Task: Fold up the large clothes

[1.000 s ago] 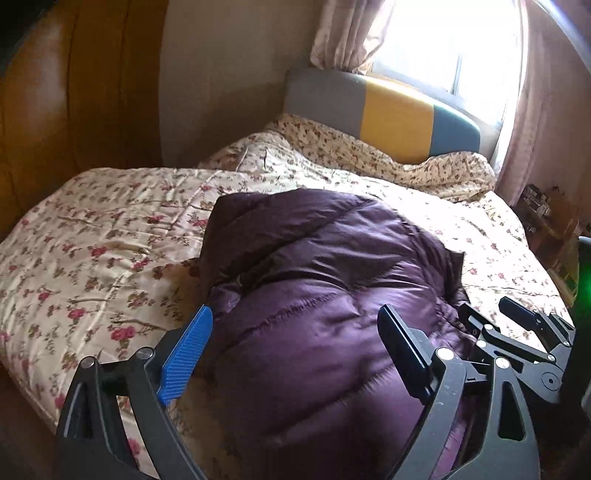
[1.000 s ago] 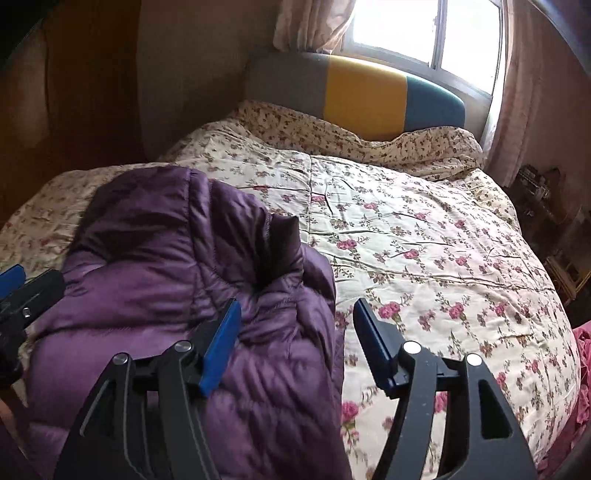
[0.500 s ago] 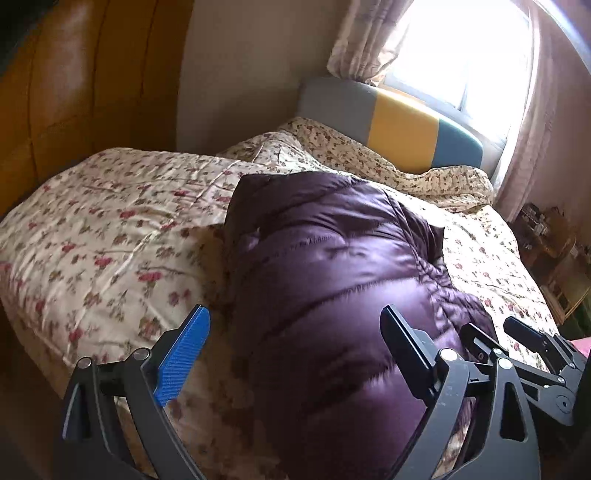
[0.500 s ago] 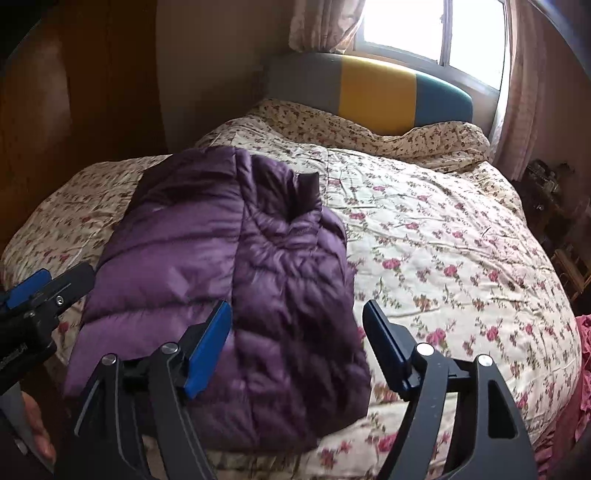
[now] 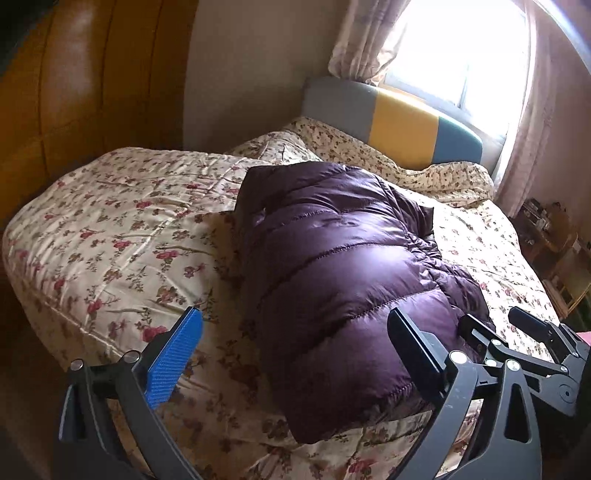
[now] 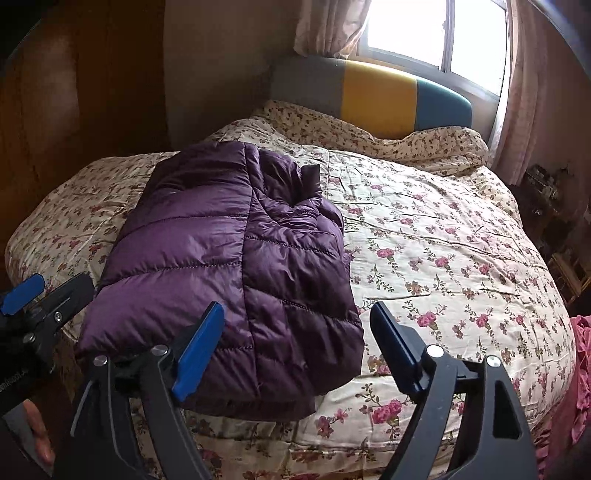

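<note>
1. While the purple puffer jacket [image 6: 236,266] lies folded into a compact bundle on the floral quilt [image 6: 443,251], we hold both tools clear of it, at the near edge of the bed.
2. We note the jacket's place: left half of the bed, its near hem close to the quilt's near edge, its collar end [image 6: 303,181] toward the far side.
3. We read the left gripper [image 5: 291,354] as spread wide; its jaws have just been opening further. The blue pad [image 5: 173,362] stands over bare quilt to the left of the jacket, the dark finger [image 5: 413,350] over the jacket's near right corner. No pad presses on cloth.
4. We read the right gripper [image 6: 295,343] as apart too; its jaws have also just been opening. The blue left pad [image 6: 197,350] sits in front of the jacket's near hem, the right finger [image 6: 395,347] over quilt. Nothing is clamped.
5. We see the left tool's tips at the left edge of the right wrist view, with part of a hand [image 6: 37,432] below them.
6. We locate the grey, yellow and teal headboard [image 6: 373,96] at the far end, below the bright window [image 6: 436,33].
7. We see pink fabric [image 6: 580,376] at the near right.
</note>
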`<move>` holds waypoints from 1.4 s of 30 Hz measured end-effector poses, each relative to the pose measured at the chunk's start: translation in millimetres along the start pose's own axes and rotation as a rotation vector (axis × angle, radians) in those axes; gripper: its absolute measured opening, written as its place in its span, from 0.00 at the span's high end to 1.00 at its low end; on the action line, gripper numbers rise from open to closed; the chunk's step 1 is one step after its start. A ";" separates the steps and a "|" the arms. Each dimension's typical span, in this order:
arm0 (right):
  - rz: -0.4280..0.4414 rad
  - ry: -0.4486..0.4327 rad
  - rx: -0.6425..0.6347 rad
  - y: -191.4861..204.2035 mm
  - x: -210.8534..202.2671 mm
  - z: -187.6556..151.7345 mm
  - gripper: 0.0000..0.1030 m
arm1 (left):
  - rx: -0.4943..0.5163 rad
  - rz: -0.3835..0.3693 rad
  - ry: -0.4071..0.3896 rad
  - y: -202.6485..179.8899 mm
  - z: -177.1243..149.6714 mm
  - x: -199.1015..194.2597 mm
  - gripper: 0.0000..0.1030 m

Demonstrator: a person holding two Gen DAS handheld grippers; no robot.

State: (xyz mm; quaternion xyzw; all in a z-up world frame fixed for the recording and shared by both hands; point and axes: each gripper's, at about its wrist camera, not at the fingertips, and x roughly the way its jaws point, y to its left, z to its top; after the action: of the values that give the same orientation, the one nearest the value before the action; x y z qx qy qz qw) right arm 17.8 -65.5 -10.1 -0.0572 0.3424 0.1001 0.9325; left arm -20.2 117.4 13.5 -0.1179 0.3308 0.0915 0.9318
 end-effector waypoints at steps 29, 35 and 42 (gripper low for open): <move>-0.006 -0.018 -0.022 1.5 -11.5 -6.9 0.15 | 0.001 0.150 -0.040 -7.7 2.5 -18.5 0.03; -0.005 -0.011 -0.012 -0.9 -10.6 -8.4 0.14 | 0.038 0.173 -0.057 -14.5 2.7 -23.2 0.03; -0.005 -0.003 -0.007 -1.2 -8.2 -9.2 0.13 | 0.067 0.172 -0.056 -20.0 2.1 -23.6 0.03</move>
State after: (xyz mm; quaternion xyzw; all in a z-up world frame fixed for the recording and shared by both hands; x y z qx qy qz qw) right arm 6.2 -69.5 -11.7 -0.0614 0.3406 0.0992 0.9329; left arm -32.0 96.7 33.3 -0.0551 0.3162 0.1634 0.9329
